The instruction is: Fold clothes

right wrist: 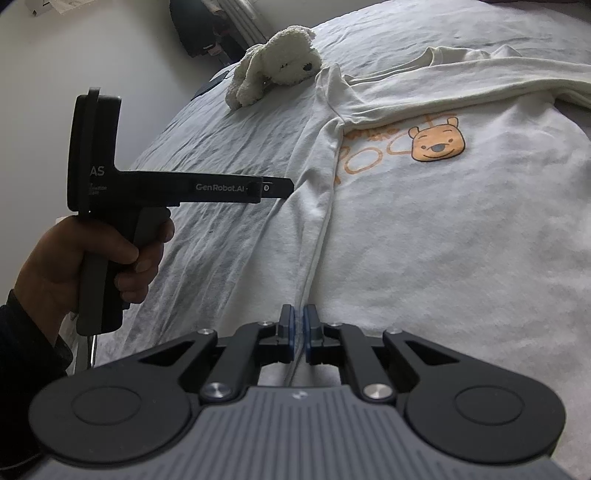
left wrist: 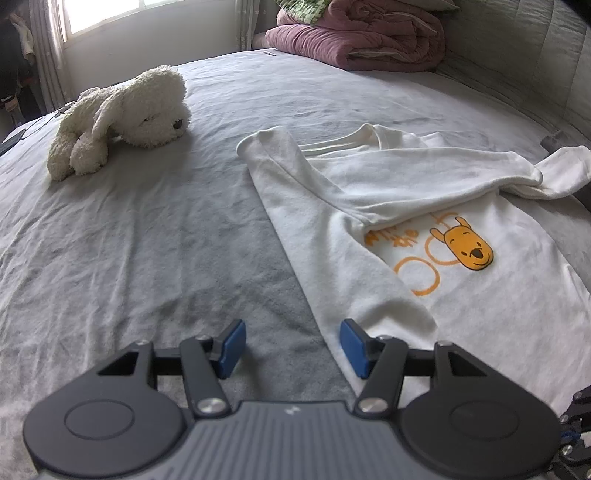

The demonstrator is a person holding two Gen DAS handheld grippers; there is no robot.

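A white long-sleeved shirt (left wrist: pixel 424 206) with an orange bear print (left wrist: pixel 469 247) lies flat on the grey bed sheet (left wrist: pixel 147 240). One sleeve is folded across its chest. My left gripper (left wrist: pixel 291 347) hovers open over the shirt's near left edge, with bare sheet between the blue pads. In the right wrist view a hand holds that left gripper (right wrist: pixel 288 184) beside the shirt (right wrist: pixel 443 221). My right gripper (right wrist: pixel 299 325) is shut on the shirt's folded side edge, whose thin fabric runs between the pads.
A cream plush dog (left wrist: pixel 125 118) lies on the sheet to the far left of the shirt. Folded pink and green quilts (left wrist: pixel 362 40) are stacked at the head of the bed. A padded headboard (left wrist: pixel 517 62) rises on the right, a window (left wrist: pixel 99 14) at the back left.
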